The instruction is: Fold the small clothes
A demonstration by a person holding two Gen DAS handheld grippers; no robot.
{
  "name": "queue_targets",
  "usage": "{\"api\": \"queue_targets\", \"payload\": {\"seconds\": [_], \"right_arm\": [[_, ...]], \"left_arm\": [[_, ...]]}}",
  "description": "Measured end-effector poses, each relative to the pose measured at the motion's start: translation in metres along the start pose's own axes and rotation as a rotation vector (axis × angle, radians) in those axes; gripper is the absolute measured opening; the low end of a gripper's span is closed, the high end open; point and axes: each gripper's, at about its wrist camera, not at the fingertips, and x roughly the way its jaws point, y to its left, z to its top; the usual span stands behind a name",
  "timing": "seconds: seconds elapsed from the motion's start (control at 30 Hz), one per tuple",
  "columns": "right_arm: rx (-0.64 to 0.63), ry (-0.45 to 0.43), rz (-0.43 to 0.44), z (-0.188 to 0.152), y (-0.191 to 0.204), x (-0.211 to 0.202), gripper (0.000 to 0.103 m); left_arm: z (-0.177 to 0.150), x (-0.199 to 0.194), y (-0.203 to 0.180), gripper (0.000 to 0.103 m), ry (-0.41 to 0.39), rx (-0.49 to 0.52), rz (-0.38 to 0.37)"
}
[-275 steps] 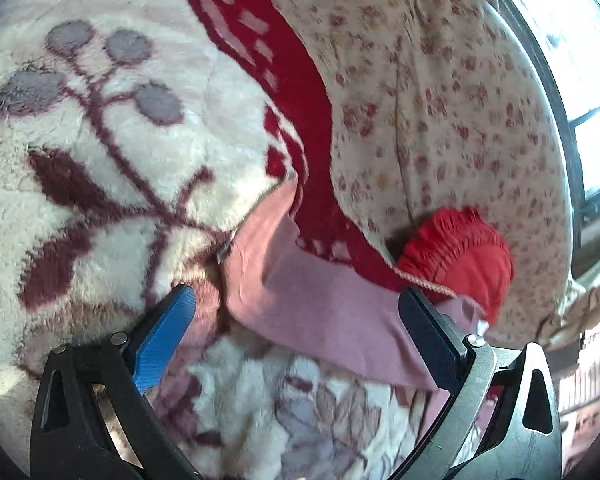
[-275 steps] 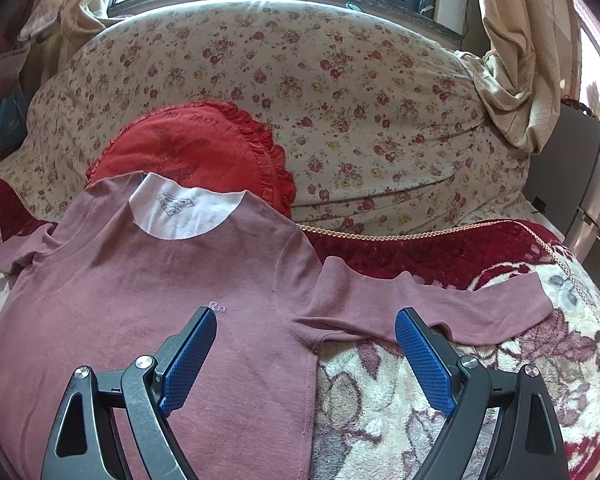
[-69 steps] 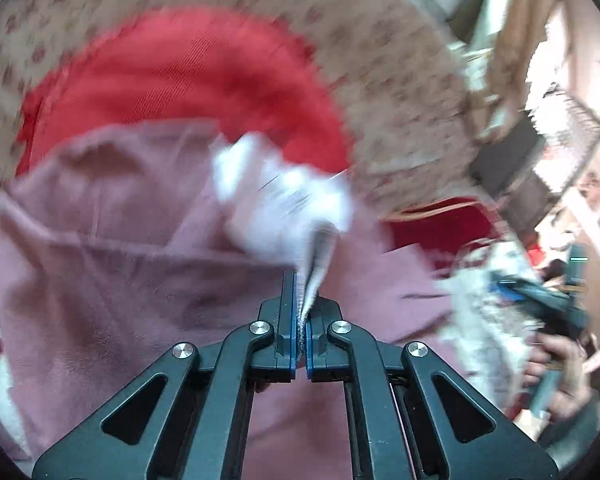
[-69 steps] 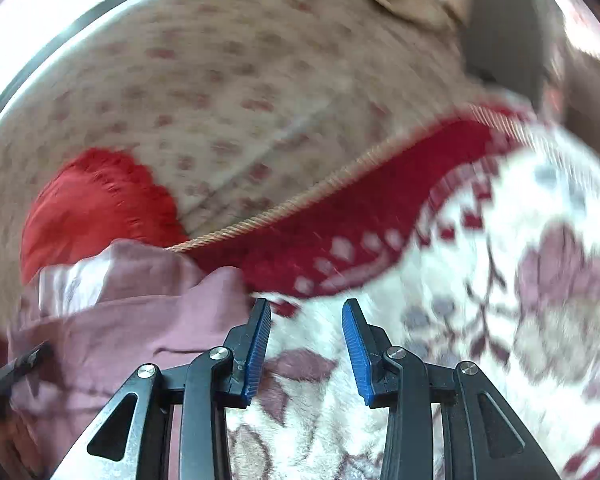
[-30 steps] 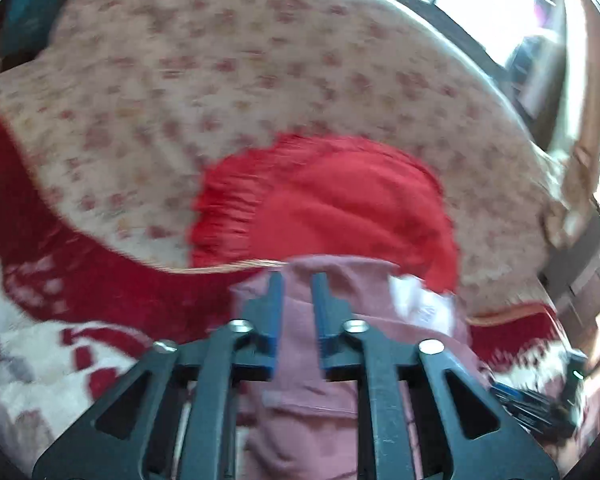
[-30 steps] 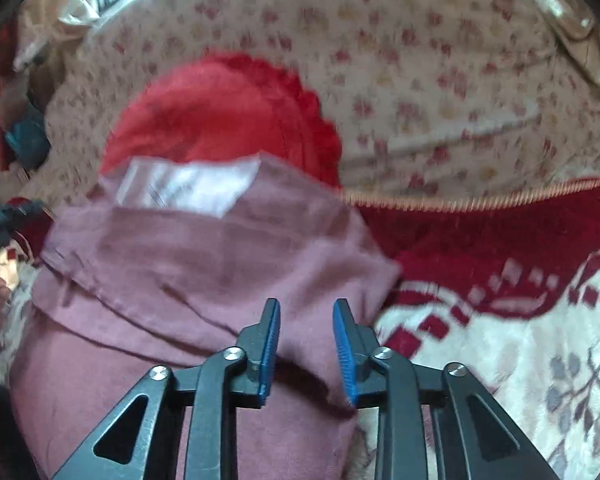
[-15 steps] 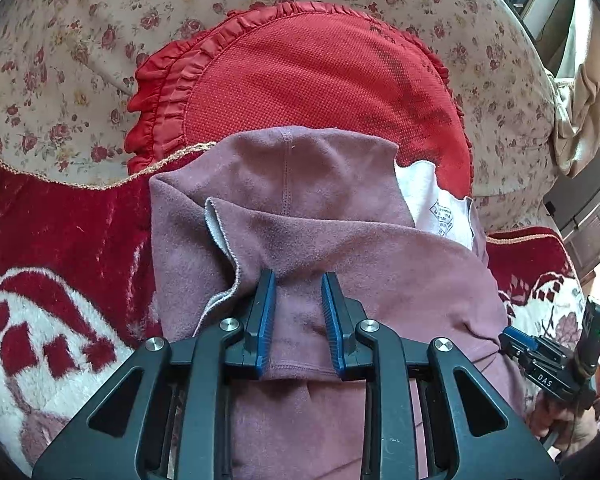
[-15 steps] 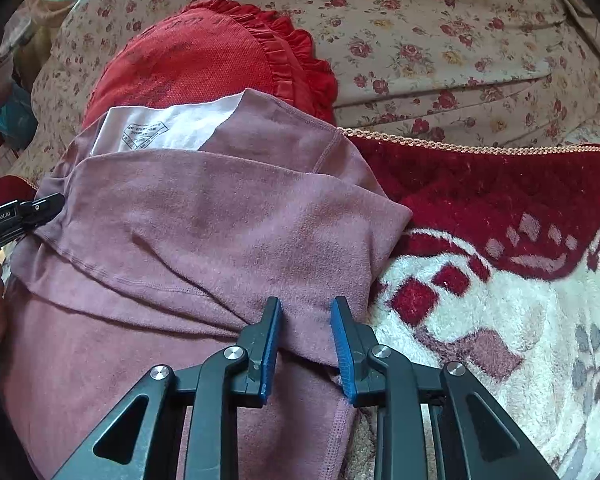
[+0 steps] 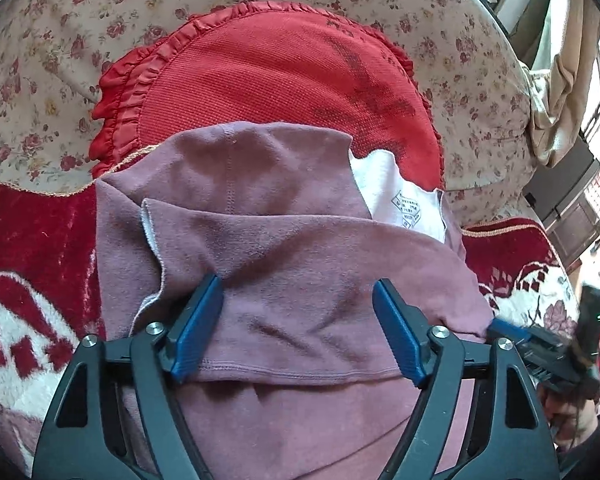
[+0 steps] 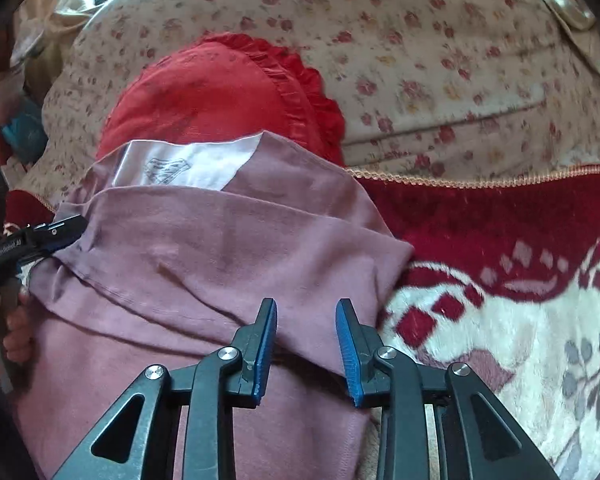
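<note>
A small mauve long-sleeved shirt (image 9: pixel 300 264) lies on the bed with both sleeves folded in across its chest and a white neck label (image 9: pixel 404 204) showing. My left gripper (image 9: pixel 296 316) is open wide, just above the folded sleeve's hem, holding nothing. In the right wrist view the shirt (image 10: pixel 220 248) fills the lower left. My right gripper (image 10: pixel 306 332) is open a little over the shirt's right folded edge, empty. The left gripper's tip (image 10: pixel 56 232) shows at that view's left edge; the right gripper (image 9: pixel 540 344) shows at the left view's right edge.
A red frilled cushion (image 9: pixel 276 72) lies behind the shirt's collar against a floral bolster (image 10: pixel 440 60). A red and cream plush blanket (image 10: pixel 520 280) covers the bed. A window and curtain (image 9: pixel 560 92) are at the far right.
Both sleeves were folded in over the shirt's chest. In the last half second my left gripper opened wide and the right opened a little more; both have let go of the cloth.
</note>
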Motion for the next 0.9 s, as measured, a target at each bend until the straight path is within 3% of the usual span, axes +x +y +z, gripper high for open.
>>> {"api": "queue_targets", "payload": {"seconds": [0.03, 0.07, 0.47, 0.73, 0.9], "right_arm": [[0.004, 0.054, -0.008, -0.004, -0.001, 0.011, 0.030], [0.001, 0.014, -0.015, -0.006, 0.000, 0.010, 0.030], [0.011, -0.014, -0.029, -0.011, 0.003, 0.009, 0.034], [-0.018, -0.049, -0.044, -0.017, 0.005, 0.008, 0.035], [0.014, -0.047, 0.011, -0.007, -0.003, -0.003, 0.035]], "left_arm": [[-0.001, 0.001, -0.001, 0.078, 0.004, 0.007, 0.007], [-0.001, 0.002, -0.004, 0.078, 0.010, 0.021, 0.020], [-0.004, 0.001, -0.004, 0.078, -0.044, 0.006, 0.021], [-0.004, 0.002, -0.004, 0.079, -0.035, 0.003, 0.014], [-0.005, -0.009, -0.008, 0.079, -0.051, 0.020, -0.003]]}}
